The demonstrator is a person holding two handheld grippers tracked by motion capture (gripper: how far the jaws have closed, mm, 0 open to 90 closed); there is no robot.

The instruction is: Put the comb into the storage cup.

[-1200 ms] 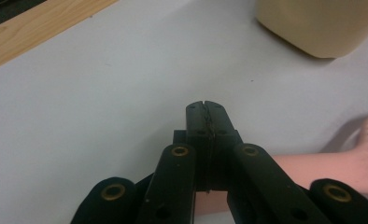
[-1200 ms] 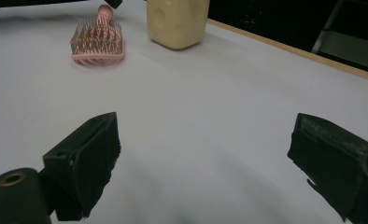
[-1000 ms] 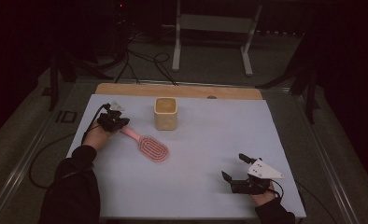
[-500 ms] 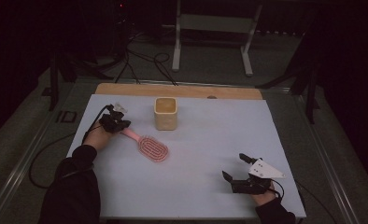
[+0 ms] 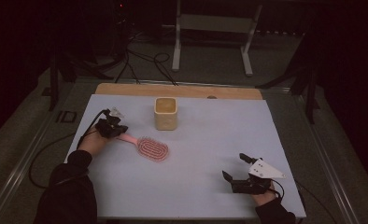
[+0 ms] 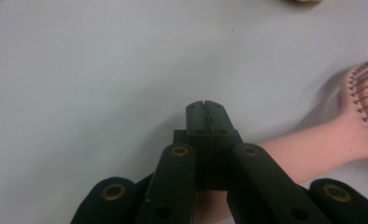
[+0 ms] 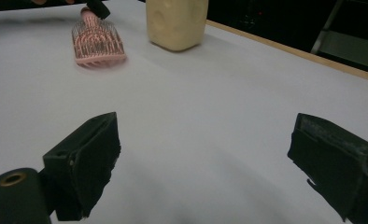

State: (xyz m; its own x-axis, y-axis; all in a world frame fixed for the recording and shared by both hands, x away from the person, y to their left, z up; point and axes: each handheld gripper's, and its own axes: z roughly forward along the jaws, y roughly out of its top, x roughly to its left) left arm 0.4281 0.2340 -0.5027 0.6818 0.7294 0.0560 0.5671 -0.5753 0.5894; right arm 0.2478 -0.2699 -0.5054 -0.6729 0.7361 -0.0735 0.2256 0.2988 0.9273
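On the pale table (image 5: 196, 186), the pink hairbrush (image 5: 150, 148) lies in front of the beige cup (image 5: 166, 113). Its handle is clamped by the closed left gripper (image 5: 119, 131). The right gripper (image 5: 236, 168) rests open, well apart. The brush should be lifted slowly and kept level.

Pink hairbrush (image 5: 152, 149) flat, bristles up

The tongs (image 6: 205, 109) are pressed together above the pink hairbrush (image 6: 341, 140) handle on the table (image 6: 79, 70).
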